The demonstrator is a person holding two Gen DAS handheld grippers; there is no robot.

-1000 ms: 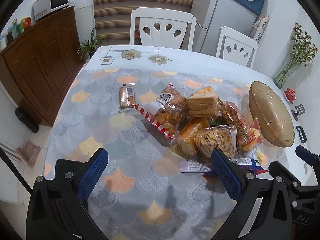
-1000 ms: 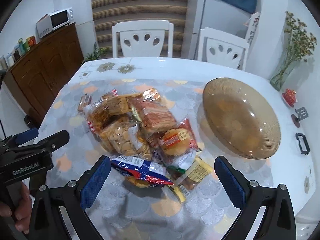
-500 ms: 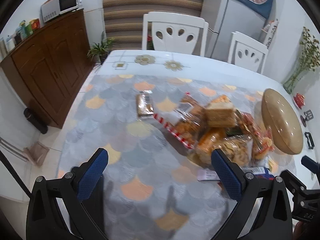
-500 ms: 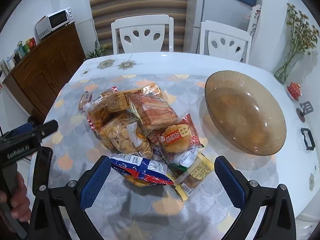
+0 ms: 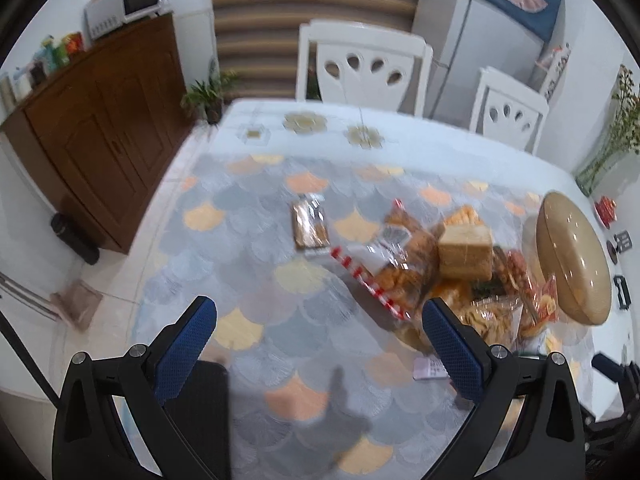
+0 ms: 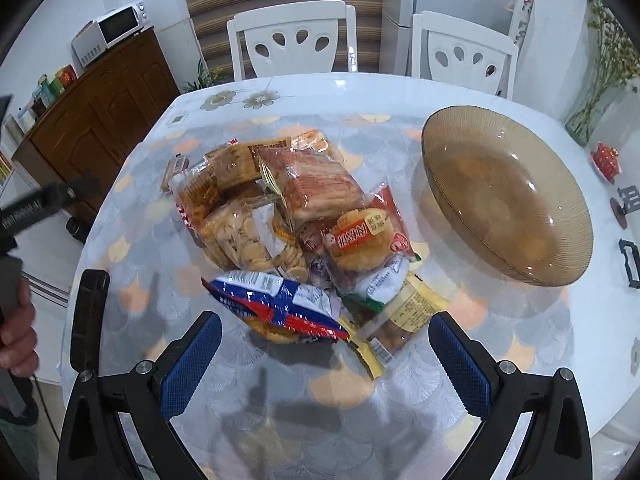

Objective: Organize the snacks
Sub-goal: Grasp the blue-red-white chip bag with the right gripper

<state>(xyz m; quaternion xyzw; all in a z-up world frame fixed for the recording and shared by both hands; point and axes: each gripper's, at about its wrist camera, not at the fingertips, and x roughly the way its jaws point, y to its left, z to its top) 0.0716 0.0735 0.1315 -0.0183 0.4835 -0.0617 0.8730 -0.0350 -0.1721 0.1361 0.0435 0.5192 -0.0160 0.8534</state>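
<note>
A pile of wrapped snacks (image 6: 280, 208) lies on the scale-patterned table (image 6: 132, 240). At its near edge are a blue, red and white packet (image 6: 280, 304) and a yellow packet (image 6: 408, 312). My right gripper (image 6: 324, 324) hovers open just in front of them, holding nothing. An empty brown glass bowl (image 6: 508, 196) stands to the right of the pile. My left gripper (image 5: 316, 312) is open over bare tablecloth, left of the pile (image 5: 440, 272). One small brown packet (image 5: 310, 226) lies apart from the pile. The bowl (image 5: 572, 256) sits at the far right.
Two white chairs (image 6: 296, 40) stand at the far side of the table. A wooden sideboard (image 5: 100, 120) with a microwave (image 5: 128, 4) is on the left. A vase of flowers (image 6: 600, 92) and a small red item (image 6: 606, 156) sit beyond the bowl. A hand (image 6: 16, 332) holds the left gripper's handle.
My left gripper has drawn back and to the left, away from the pile. The right gripper has shifted only slightly. The snacks and the bowl have not moved.
</note>
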